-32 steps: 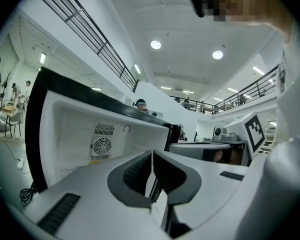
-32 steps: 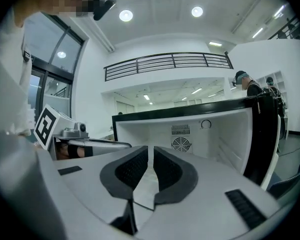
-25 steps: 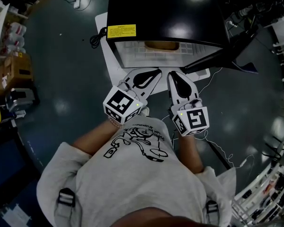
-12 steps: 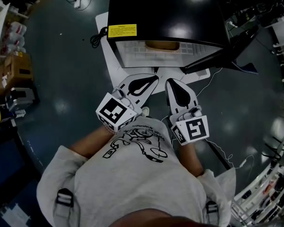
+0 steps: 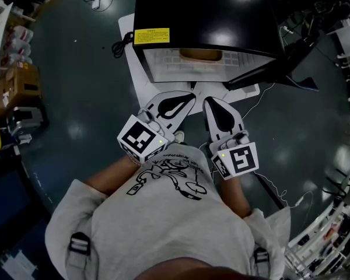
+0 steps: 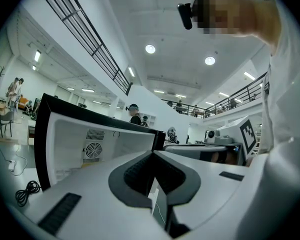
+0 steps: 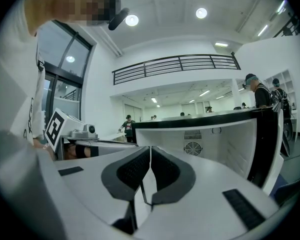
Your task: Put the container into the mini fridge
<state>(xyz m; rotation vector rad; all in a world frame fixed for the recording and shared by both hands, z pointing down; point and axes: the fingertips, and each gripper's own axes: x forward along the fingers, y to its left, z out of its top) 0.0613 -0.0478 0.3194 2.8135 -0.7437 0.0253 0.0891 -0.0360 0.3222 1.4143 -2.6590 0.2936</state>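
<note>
The black mini fridge point(image 5: 204, 16) stands with its door point(image 5: 271, 70) swung open to the right. A tan container point(image 5: 198, 55) rests inside on the white shelf. Both grippers hover side by side just in front of the opening, apart from the container. My left gripper point(image 5: 189, 95) is shut with nothing between its jaws, and so is my right gripper point(image 5: 209, 100). The left gripper view shows closed jaws point(image 6: 152, 153) facing the white fridge interior point(image 6: 85, 146). In the right gripper view the shut jaws point(image 7: 150, 148) face the interior's fan grille point(image 7: 193, 148).
The fridge sits on a white mat point(image 5: 134, 74) on the dark floor. A black power cable point(image 5: 118, 46) lies coiled at its left. Boxes and gear point(image 5: 14, 89) line the left edge. Thin wires point(image 5: 274, 182) trail on the floor to the right.
Both grippers have drawn back a little from the fridge opening toward the person. The container stays inside the fridge.
</note>
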